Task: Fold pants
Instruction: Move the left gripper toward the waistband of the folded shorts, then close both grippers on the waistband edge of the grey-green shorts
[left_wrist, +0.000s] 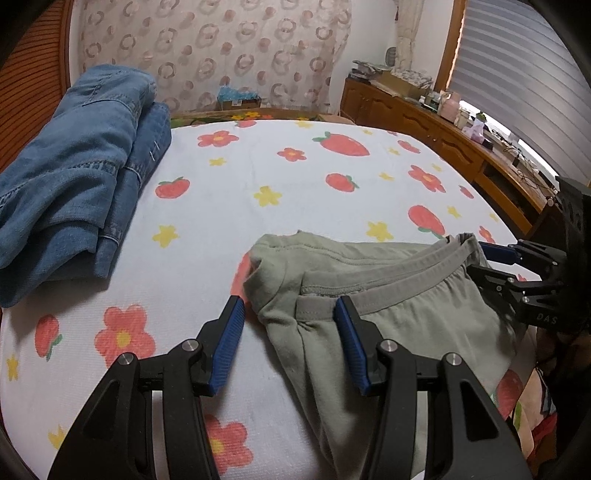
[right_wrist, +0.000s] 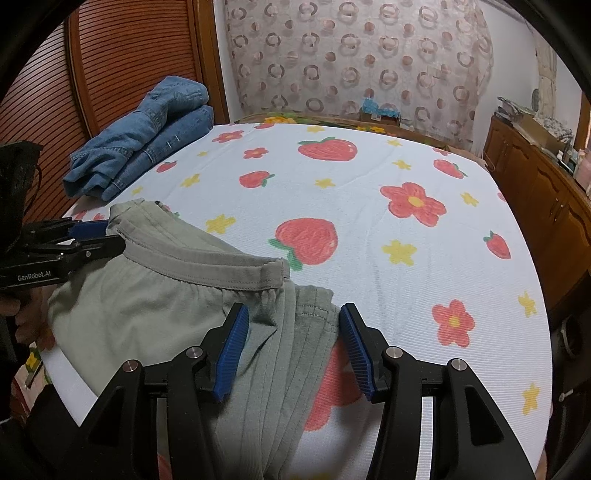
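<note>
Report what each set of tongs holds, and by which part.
Nothing is held. Left tongs and right tongs stand open, straddling the green pants near the waistband without pinching.

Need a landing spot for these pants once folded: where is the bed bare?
The middle and far right of the strawberry sheet, between the denim stack and the wooden cabinets, lie bare. The near edge is crowded: green pants and both claws.

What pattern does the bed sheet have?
The bed sheet is white with red strawberries, red flowers and yellow flowers; right wrist view shows it best.
</note>
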